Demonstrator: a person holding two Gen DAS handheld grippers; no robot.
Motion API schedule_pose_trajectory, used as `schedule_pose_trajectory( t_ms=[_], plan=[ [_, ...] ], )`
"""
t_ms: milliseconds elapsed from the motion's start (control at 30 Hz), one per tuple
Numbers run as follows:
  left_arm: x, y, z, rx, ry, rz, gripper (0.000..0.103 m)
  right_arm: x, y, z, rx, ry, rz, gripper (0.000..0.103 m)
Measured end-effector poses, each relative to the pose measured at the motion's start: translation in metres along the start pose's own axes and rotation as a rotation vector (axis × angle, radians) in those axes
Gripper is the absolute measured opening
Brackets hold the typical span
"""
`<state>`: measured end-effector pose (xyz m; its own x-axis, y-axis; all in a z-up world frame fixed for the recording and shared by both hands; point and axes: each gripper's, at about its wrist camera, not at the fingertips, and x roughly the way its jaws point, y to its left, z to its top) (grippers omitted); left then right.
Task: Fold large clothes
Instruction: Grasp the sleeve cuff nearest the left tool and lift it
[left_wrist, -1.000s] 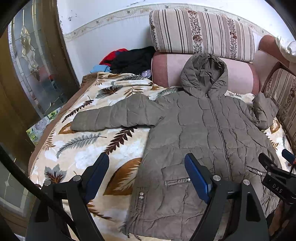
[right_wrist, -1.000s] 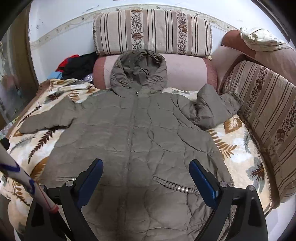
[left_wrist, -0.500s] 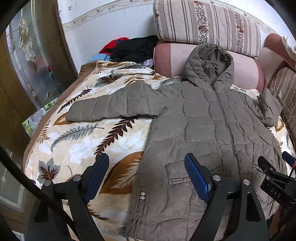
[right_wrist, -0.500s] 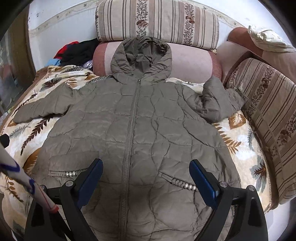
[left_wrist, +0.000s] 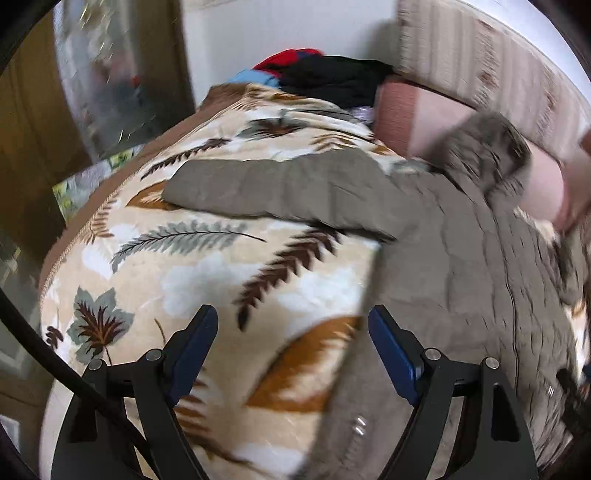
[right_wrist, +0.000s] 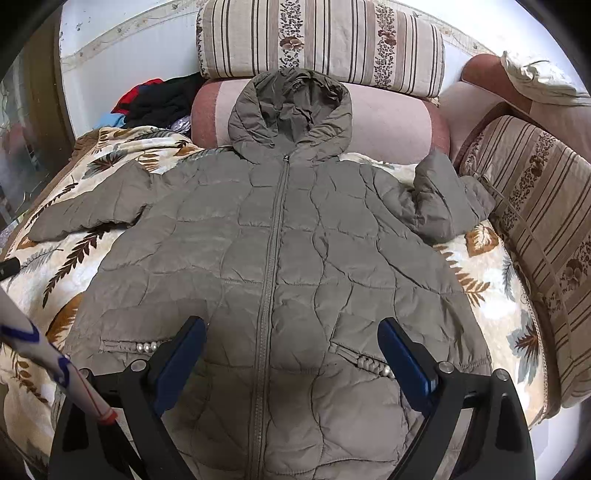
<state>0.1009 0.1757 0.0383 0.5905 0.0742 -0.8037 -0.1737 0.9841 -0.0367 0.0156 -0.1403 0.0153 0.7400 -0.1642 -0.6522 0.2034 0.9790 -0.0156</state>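
so the big olive puffer coat (right_wrist: 273, 258) is lying zipped and flat on the leaf-print bed blanket (left_wrist: 177, 280); both my left tool (left_wrist: 291, 343) and right tool (right_wrist: 291, 350) hang apart, empty; folding hasn't started, guessing the spread-out left sleeve (left_wrist: 273, 192) gets pinched first

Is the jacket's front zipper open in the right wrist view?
No, the zipper runs closed up the olive puffer jacket to the base of the hood.
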Motion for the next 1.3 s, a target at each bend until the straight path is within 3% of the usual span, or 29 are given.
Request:
schedule_pose_trajectory(
  t_ms=[267, 467, 533, 833, 867, 900, 933, 967, 1000, 1133, 1300],
  plan=[
    [0.091, 0.098, 0.085, -0.229, 0.069, -0.068, 0.083, 0.024, 0.005, -0.007, -0.001, 0.054, 0.036, 0.097],
    [0.177, 0.155, 0.097, -0.502, 0.171, -0.274, 0.082, 0.039, 0.004, -0.003, -0.015, 0.067, 0.033, 0.097],
    [0.199, 0.161, 0.096, -0.566, 0.189, -0.327, 0.08, 0.045, 0.003, -0.001, -0.017, 0.073, 0.027, 0.097],
    [0.241, 0.165, 0.114, -0.644, 0.156, -0.383, 0.08, 0.07, 0.005, 0.001, -0.038, 0.122, 0.002, 0.097],
    [0.243, 0.165, 0.117, -0.65, 0.159, -0.376, 0.074, 0.071, 0.005, 0.001, -0.039, 0.125, 0.0, 0.097],
    [0.243, 0.165, 0.119, -0.643, 0.166, -0.348, 0.055, 0.073, 0.004, 0.0, -0.036, 0.129, -0.002, 0.097],
    [0.241, 0.161, 0.122, -0.614, 0.179, -0.305, 0.042, 0.073, 0.002, 0.0, -0.027, 0.131, 0.0, 0.097],
    [0.238, 0.158, 0.124, -0.586, 0.188, -0.295, 0.021, 0.073, 0.0, 0.0, -0.018, 0.129, 0.005, 0.097],
    [0.232, 0.153, 0.127, -0.553, 0.193, -0.296, 0.014, 0.072, -0.002, 0.0, -0.01, 0.127, 0.01, 0.097],
    [0.174, 0.104, 0.145, -0.353, 0.111, -0.255, 0.011, 0.064, -0.011, -0.002, 0.017, 0.097, 0.033, 0.097],
    [0.103, 0.013, 0.16, -0.142, 0.03, -0.333, 0.01, 0.05, -0.028, -0.007, 0.069, 0.066, 0.06, 0.097]
  ],
)
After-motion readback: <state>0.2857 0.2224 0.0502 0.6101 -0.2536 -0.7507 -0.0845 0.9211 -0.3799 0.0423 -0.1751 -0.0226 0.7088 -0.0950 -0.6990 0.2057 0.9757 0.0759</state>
